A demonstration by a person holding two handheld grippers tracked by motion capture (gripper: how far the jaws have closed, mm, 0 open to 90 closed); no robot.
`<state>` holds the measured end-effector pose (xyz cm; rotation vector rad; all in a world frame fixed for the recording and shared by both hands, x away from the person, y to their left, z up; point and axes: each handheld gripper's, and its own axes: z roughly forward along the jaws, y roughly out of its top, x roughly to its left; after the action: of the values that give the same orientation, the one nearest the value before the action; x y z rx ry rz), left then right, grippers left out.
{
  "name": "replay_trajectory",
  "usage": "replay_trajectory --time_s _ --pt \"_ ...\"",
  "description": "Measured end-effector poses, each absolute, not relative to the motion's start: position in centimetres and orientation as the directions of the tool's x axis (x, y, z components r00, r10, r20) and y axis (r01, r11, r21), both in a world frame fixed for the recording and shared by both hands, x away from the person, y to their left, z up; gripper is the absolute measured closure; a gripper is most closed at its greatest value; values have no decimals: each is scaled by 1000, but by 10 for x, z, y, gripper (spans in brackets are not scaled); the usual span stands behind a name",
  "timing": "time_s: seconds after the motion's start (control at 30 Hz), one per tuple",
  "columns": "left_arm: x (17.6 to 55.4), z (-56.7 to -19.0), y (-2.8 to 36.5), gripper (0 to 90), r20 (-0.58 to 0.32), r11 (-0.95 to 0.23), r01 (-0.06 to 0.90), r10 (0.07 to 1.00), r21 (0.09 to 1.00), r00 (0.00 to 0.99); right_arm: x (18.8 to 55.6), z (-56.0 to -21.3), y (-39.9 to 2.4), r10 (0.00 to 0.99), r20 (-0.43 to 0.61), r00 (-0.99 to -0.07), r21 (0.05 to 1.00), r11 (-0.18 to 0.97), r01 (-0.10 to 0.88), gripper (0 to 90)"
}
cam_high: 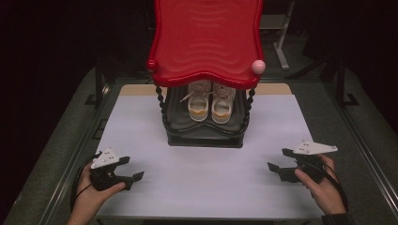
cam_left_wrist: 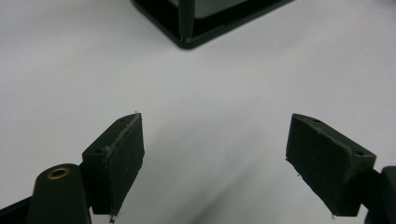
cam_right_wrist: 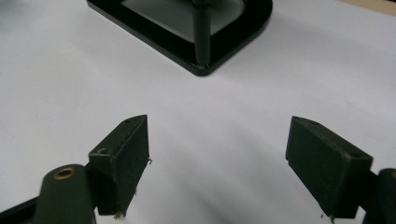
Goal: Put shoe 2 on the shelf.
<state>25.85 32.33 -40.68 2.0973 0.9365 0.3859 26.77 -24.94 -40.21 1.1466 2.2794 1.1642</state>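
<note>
A two-tier rack stands at the middle back of the white table (cam_high: 206, 173): a red wavy top shelf (cam_high: 206, 40) over a black lower shelf (cam_high: 205, 136). A pair of white shoes (cam_high: 211, 101) with orange trim sits side by side on the lower shelf. Low at the table's front left, my left gripper (cam_high: 131, 168) is open with nothing between its jaws, as the left gripper view (cam_left_wrist: 215, 158) confirms. At the front right, my right gripper (cam_high: 278, 160) also stands open and empty, its pads wide apart over bare table in the right gripper view (cam_right_wrist: 217, 161).
A black rack corner with a thin post rises ahead in the left gripper view (cam_left_wrist: 184, 32) and in the right gripper view (cam_right_wrist: 201, 56). A pink knob (cam_high: 258, 66) and a red knob (cam_high: 151, 64) sit on the top shelf's front corners. Dark floor surrounds the table.
</note>
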Motion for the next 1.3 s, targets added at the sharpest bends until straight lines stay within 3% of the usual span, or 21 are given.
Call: replay_trajectory --time_s 0.57,0.87,1.3 --pt "253 -440 346 187 3 -480 565 764 671 645 246 -438 -288 843 15 -537 721 363 590 205" --pt "249 -446 347 172 17 -473 538 762 697 647 245 -450 -294 847 -16 -532 682 398 614 172" --pt "245 -450 349 170 22 -460 517 763 722 647 242 -456 -299 859 17 -512 713 349 608 154"
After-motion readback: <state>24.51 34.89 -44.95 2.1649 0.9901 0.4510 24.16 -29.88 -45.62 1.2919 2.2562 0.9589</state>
